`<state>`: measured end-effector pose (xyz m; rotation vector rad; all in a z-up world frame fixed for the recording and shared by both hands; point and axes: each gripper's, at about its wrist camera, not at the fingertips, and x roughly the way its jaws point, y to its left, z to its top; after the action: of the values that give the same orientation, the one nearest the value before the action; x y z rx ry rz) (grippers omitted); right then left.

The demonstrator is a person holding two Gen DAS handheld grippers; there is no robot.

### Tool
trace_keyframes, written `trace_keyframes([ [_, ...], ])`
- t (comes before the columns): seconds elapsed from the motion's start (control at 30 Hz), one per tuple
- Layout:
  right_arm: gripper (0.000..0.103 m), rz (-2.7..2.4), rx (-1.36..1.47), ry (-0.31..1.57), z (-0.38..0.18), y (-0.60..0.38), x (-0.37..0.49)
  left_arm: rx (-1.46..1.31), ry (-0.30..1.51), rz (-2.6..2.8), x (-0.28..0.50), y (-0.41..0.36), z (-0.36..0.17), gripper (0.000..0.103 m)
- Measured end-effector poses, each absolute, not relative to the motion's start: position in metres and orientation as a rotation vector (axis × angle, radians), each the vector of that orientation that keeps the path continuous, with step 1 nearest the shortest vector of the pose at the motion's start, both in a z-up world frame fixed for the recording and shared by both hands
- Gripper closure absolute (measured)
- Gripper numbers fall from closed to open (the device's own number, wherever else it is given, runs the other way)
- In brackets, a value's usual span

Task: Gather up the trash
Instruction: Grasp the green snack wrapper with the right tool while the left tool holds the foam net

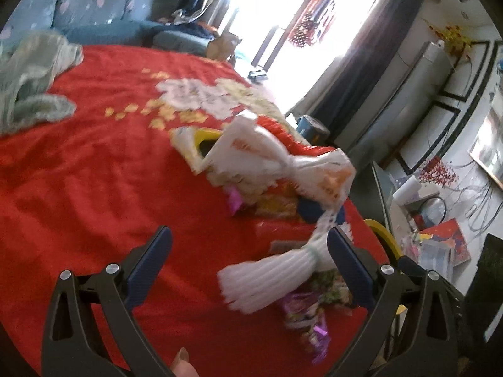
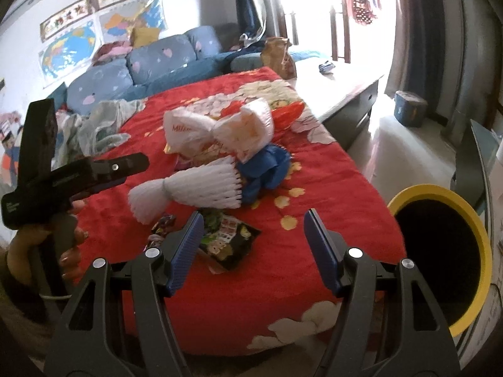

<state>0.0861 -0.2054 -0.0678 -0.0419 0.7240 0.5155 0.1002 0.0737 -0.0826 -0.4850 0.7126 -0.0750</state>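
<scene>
Red bed cover (image 2: 330, 188) strewn with trash near its right edge. White foam netting (image 2: 188, 188) lying across the middle, touching a crumpled blue bag (image 2: 267, 169); behind both, a white plastic bag (image 2: 220, 132) bunched up. Snack wrapper (image 2: 226, 238), dark and printed, flat on the cover just in front of the netting. Yellow-rimmed bin (image 2: 440, 257) standing beside the bed, mouth open and dark inside. Left tongs (image 1: 250, 251) released, spread wide above the cover, nothing gripped, foam netting (image 1: 270, 270) close against the right pad. Right tongs (image 2: 254, 245) likewise released, hanging over the wrapper, nothing between the pads. Grey-green cloth (image 1: 28, 84) heaped at the far left.
</scene>
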Motion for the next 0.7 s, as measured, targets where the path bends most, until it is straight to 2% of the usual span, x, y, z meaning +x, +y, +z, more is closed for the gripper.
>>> trace_keyframes([
  [0.4, 0.045, 0.548, -0.038, 0.862, -0.1, -0.187, 0.105, -0.576, 0.731, -0.227, 0.1, 0.079, -0.11, 0.008],
  [0.47, 0.053, 0.562, -0.026, 0.886, -0.106, -0.187, 0.106, -0.555, 0.731, -0.233, 0.1, 0.076, -0.11, 0.008],
  [0.5, 0.055, 0.57, -0.022, 0.894, -0.108, -0.188, 0.106, -0.545, 0.728, -0.233, 0.099, 0.074, -0.109, 0.012],
  [0.53, 0.06, 0.576, -0.02, 0.898, -0.11, -0.188, 0.105, -0.54, 0.726, -0.237, 0.098, 0.074, -0.109, 0.022],
  [0.57, 0.068, 0.583, -0.02, 0.898, -0.111, -0.188, 0.104, -0.536, 0.726, -0.241, 0.098, 0.073, -0.109, 0.026],
  [0.7, 0.08, 0.6, -0.034, 0.888, -0.108, -0.186, 0.101, -0.508, 0.732, -0.271, 0.098, 0.068, -0.108, 0.047],
])
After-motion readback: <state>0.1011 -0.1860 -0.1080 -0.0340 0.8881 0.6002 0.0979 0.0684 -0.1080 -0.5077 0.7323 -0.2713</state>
